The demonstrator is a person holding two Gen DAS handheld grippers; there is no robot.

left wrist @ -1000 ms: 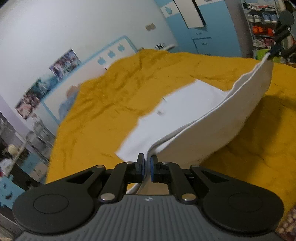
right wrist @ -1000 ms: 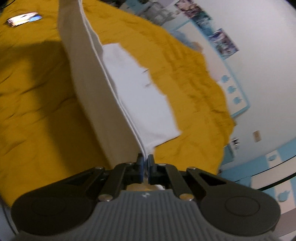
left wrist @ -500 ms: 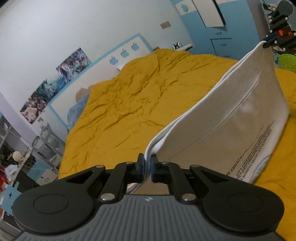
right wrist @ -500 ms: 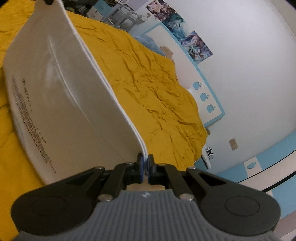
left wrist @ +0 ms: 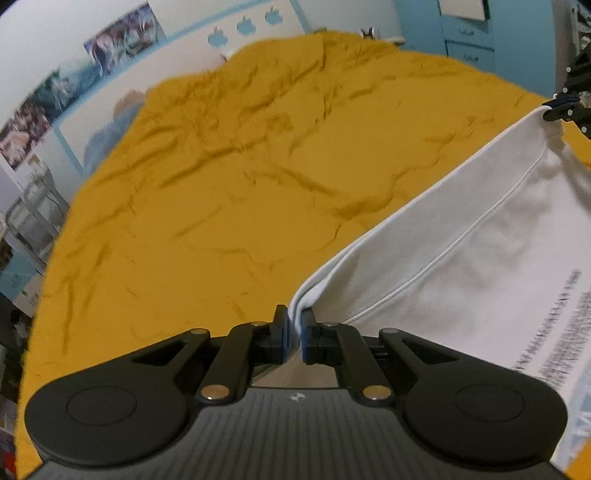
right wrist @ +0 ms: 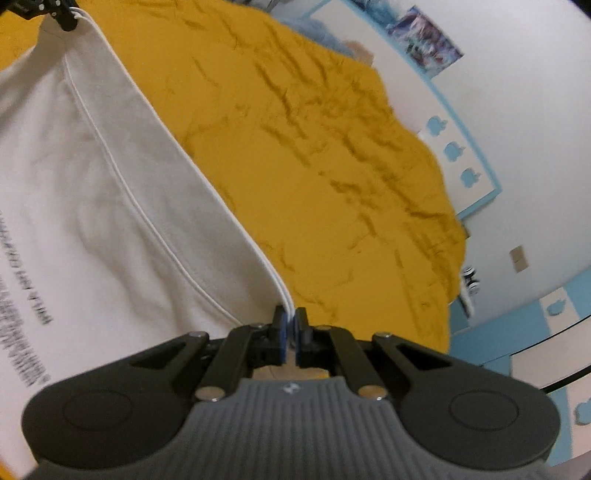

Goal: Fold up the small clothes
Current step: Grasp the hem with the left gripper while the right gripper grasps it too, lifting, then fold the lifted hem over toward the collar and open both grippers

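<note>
Left wrist view: left tongs (left wrist: 293,328), blue-padded, clenched on the doubled hem corner of a white T-shirt (left wrist: 480,266). The garment stretched away to the right tongs (left wrist: 554,109), seen small at the upper right edge and pinching the opposite corner. The shirt hung taut between the two, folded double, above a mustard-yellow bedspread (left wrist: 221,192) with many creases. Dark printed lettering (left wrist: 554,332) ran in lines across the lower right of the fabric; blurred, not readable.

Right wrist view: right tongs (right wrist: 290,330), clenched on the same shirt (right wrist: 92,192) at its layered edge. Left tongs (right wrist: 55,13) visible at the top left corner, gripping the far corner. Lines of dark print (right wrist: 22,314) at the left edge; too smeared to read.

Surroundings: white headboard panel with blue apple shapes (left wrist: 243,27); posters (left wrist: 122,33) on the wall, no legible text; blue cabinet (left wrist: 469,33); wall plate (right wrist: 519,258).
</note>
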